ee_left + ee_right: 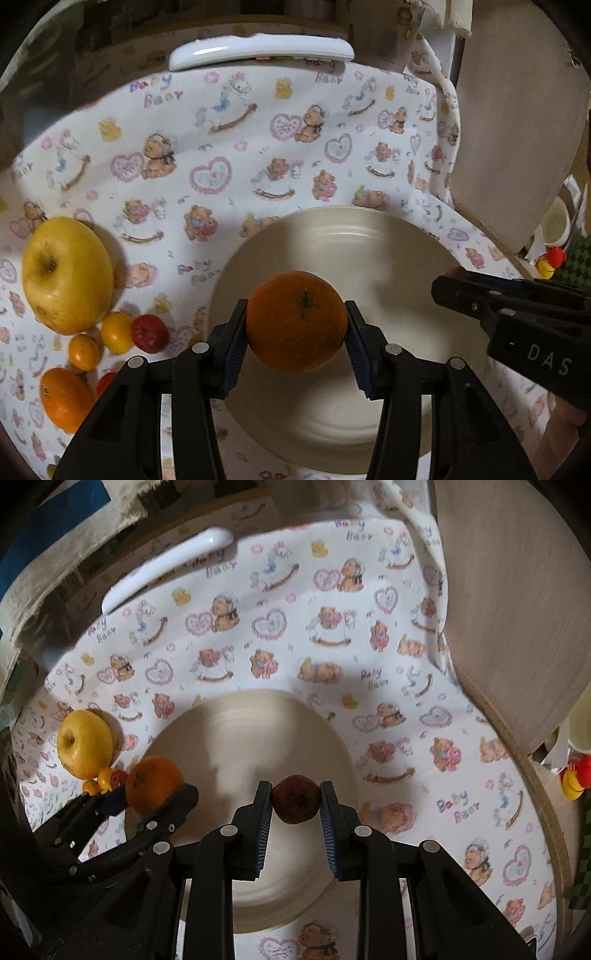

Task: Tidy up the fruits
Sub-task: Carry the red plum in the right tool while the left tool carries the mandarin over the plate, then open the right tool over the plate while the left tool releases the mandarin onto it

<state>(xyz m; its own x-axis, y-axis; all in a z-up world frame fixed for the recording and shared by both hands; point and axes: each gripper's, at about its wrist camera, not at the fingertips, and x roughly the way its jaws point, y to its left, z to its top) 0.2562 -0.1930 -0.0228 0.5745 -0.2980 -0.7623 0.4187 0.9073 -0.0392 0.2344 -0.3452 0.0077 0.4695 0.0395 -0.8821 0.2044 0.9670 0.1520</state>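
Left hand-held gripper (295,336) clamps an orange (296,320); right hand-held gripper (295,805), lettered "DAS", clamps a dark fruit (295,799).

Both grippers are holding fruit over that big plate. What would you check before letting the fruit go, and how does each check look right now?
1. Left gripper grips the orange firmly: ok, both pads press its sides.
2. Right gripper grips the dark red fruit: ok, pinched between both pads.
3. Both fruits over the plate: ok.
4. Landing spots free: ok, the plate shows no fruit lying on it.
5. Height above the plate: cannot tell.
6. Fruit still to collect: not ok, the yellow apple and small fruits lie on the cloth.
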